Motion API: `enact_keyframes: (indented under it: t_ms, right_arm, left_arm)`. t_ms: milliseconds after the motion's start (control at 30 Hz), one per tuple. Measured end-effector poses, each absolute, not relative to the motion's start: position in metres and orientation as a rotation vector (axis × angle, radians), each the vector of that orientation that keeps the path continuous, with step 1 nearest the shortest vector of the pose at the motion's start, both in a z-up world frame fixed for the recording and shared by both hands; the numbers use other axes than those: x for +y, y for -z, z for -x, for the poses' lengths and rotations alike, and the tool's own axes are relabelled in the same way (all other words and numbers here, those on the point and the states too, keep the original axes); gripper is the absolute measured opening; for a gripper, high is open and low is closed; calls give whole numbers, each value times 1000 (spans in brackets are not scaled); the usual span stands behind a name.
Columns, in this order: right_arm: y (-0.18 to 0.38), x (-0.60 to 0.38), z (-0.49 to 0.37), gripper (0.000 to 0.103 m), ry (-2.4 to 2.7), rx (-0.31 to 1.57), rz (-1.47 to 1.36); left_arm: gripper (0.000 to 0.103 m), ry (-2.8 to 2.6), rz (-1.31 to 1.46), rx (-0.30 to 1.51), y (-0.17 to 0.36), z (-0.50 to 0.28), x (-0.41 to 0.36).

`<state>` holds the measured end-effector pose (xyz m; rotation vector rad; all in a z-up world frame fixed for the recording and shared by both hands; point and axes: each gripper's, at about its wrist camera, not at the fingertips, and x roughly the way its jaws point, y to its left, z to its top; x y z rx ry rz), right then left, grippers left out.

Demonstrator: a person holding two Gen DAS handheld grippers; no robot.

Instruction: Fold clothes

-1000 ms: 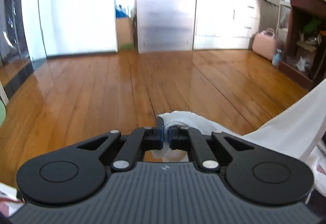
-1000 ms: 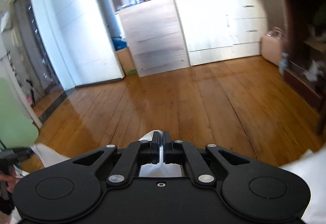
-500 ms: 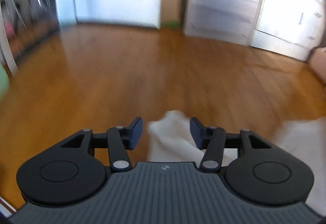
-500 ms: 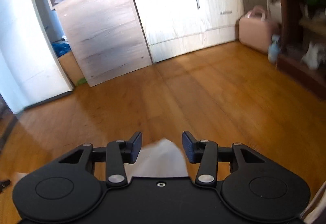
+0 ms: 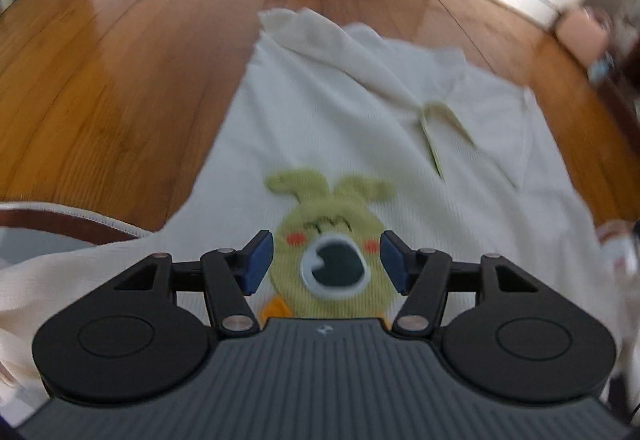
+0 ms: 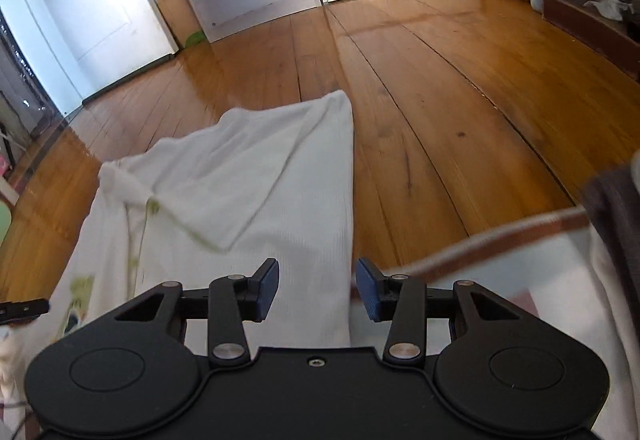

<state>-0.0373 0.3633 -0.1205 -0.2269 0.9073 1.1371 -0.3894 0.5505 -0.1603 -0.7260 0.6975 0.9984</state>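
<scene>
On the wooden floor, a cream shirt lies spread flat.
Left tool is spread wide above its green cartoon patch; right tool is spread wide over the shirt's right edge, holding nothing.

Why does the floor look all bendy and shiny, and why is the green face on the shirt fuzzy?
Left wrist view: motion blur smears the green face and the white shirt; window glare whitens the wooden floor. Right wrist view: sharper, but the fisheye lens curves the floorboards, and the brown edge is streaked.
</scene>
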Motion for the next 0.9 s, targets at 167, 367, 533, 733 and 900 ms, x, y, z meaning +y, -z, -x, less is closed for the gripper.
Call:
enact_keyframes:
  t_ms: [167, 367, 533, 733, 900]
  right_arm:
    - [114, 333, 50, 48, -1102, 865, 298]
    - [121, 304, 64, 48, -1122, 875, 405]
    - [135, 291, 81, 49, -1203, 936, 418]
    - [152, 300, 105, 71, -1211, 836, 555]
    - [173, 314, 109, 10, -1263, 829, 649]
  left_arm:
    - [58, -895, 741, 692, 159, 380, 540]
    - [58, -733, 682, 696, 153, 354, 515]
    - [58, -555, 711, 690, 147, 337, 494]
    - [82, -400, 715, 842, 172, 304, 475]
    - [17, -448, 538, 871, 185, 288, 469]
